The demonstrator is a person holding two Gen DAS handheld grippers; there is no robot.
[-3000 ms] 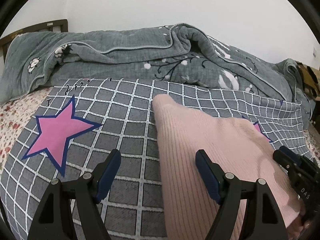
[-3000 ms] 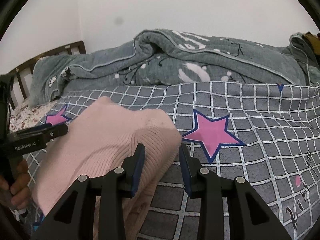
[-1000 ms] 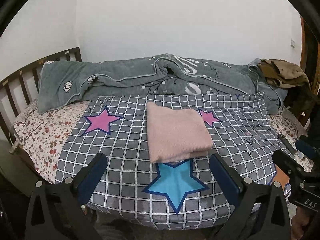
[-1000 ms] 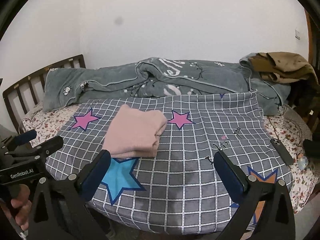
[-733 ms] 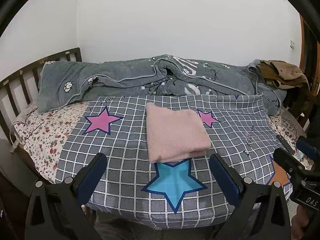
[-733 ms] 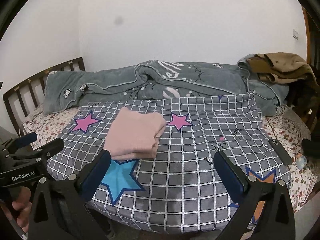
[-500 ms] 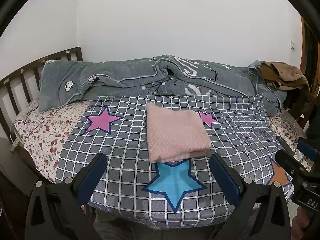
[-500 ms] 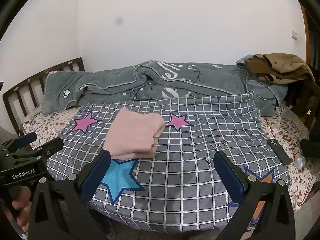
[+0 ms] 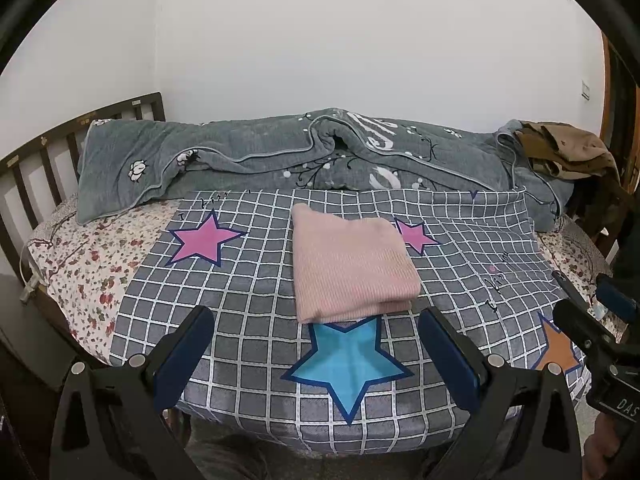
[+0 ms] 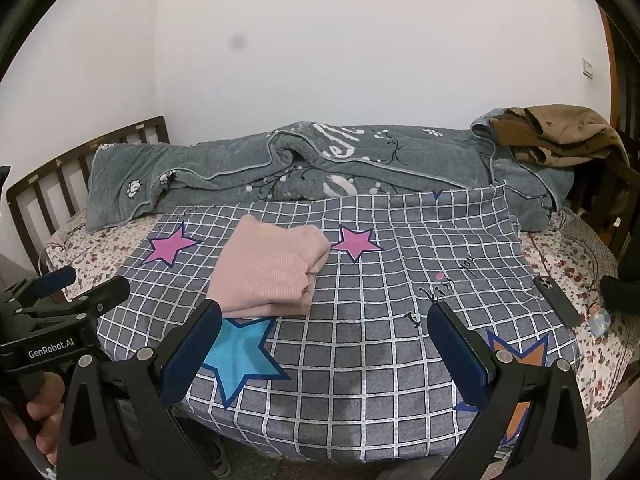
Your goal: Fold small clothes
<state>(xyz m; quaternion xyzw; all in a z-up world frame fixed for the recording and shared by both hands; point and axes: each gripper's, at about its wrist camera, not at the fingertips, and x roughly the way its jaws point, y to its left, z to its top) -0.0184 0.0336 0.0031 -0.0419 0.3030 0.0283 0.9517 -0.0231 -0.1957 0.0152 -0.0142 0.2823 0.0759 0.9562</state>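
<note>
At the left of the frame I am looking past the wooden headboard (image 9: 44, 148) and the floral sheet (image 9: 84, 264), and I am holding the left tool (image 9: 316, 344) low in the picture with its jaws spread wide and nothing between them. Three seconds ago both tools were working right at the fabric; now I am seeing them pulled well back from the bed, so the whole checked star blanket (image 9: 248, 288) is showing. In the middle of the frame, the pink knit garment (image 9: 348, 264) is lying on that blanket as a neat folded rectangle, just above the blue star (image 9: 348, 360), and it is sitting in the same spot as a second ago. I am reading that as the fold being finished. Toward the right, the right tool (image 10: 324, 344) is likewise hanging wide and empty, with a phone (image 10: 556, 300) near the bed's right edge and brown clothes (image 10: 560, 132) heaped at the upper right.
</note>
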